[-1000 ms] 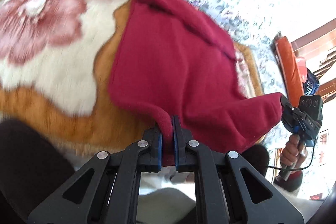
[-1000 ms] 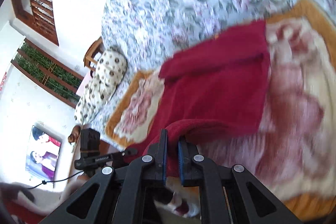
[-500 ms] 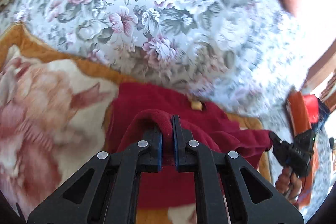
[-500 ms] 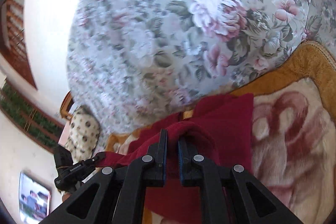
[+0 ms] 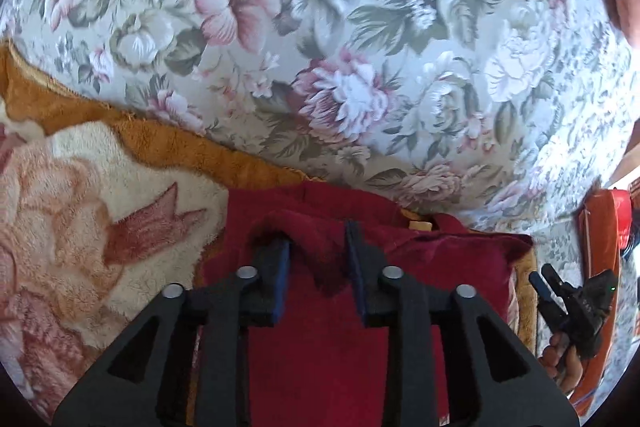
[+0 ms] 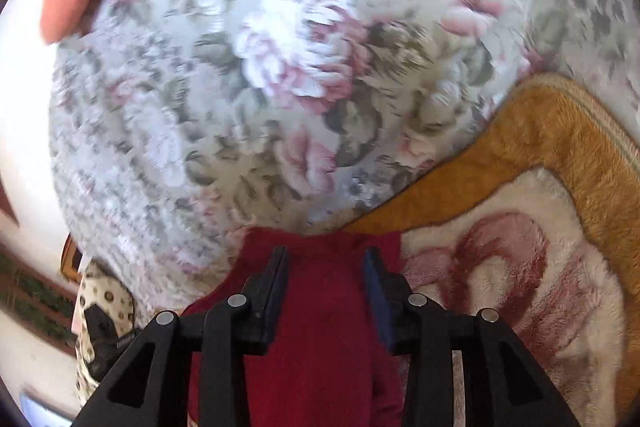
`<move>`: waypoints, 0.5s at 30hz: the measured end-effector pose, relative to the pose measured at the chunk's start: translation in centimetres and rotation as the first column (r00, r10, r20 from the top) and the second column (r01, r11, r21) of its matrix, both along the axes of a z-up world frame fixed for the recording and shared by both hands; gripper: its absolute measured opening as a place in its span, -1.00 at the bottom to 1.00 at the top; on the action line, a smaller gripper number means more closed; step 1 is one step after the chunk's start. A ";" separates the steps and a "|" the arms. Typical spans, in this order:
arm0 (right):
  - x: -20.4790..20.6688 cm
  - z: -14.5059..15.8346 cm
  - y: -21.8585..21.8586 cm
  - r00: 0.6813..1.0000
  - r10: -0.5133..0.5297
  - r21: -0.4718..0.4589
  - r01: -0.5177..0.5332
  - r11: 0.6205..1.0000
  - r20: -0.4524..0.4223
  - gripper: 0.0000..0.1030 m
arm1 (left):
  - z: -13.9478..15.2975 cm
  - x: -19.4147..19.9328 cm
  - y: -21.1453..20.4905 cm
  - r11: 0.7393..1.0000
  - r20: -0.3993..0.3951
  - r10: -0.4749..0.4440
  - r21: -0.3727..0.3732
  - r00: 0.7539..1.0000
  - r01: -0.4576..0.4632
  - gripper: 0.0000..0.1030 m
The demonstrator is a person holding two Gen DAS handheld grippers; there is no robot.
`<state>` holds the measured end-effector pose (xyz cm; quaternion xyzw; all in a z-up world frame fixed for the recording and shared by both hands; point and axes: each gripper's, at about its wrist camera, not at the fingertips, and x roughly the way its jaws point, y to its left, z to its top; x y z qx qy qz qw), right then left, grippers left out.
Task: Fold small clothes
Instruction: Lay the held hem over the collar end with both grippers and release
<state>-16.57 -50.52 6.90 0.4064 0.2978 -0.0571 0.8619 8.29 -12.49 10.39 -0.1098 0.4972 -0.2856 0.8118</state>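
A dark red fleece garment [image 5: 344, 327] lies folded over on the fluffy orange and cream blanket [image 5: 100, 227]. My left gripper [image 5: 318, 239] is open, its jaws apart over the garment's far folded edge, a loose ridge of cloth between them. My right gripper [image 6: 325, 259] is open too, over the other end of the garment [image 6: 320, 339] at its far edge. The right gripper also shows at the right edge of the left wrist view [image 5: 538, 281], just off the garment's corner.
A floral bedspread [image 5: 340, 47] fills the far side beyond the blanket's orange border [image 6: 520, 147]. An orange object [image 5: 596, 259] stands at the right. A spotted cushion [image 6: 100, 307] lies at the far left of the right wrist view.
Both grippers carried the garment's near edge forward over its far part and laid it down. Both then opened and let go of the cloth.
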 end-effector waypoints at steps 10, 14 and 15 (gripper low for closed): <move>6.4 -0.5 8.1 0.960 0.246 -0.228 -0.271 0.935 -0.133 -0.29 | 2.1 -1.0 0.4 0.999 0.102 0.052 0.006 0.993 -0.053 0.61; 8.9 -2.8 6.9 0.965 0.155 -0.256 -0.207 0.944 -0.212 -0.29 | 0.4 -1.5 -1.4 0.995 0.139 0.003 0.097 0.990 -0.017 0.61; 9.4 -3.2 6.6 0.965 0.132 -0.270 -0.193 0.943 -0.228 -0.29 | -0.3 -1.4 -1.9 0.992 0.139 -0.003 0.123 0.990 -0.014 0.61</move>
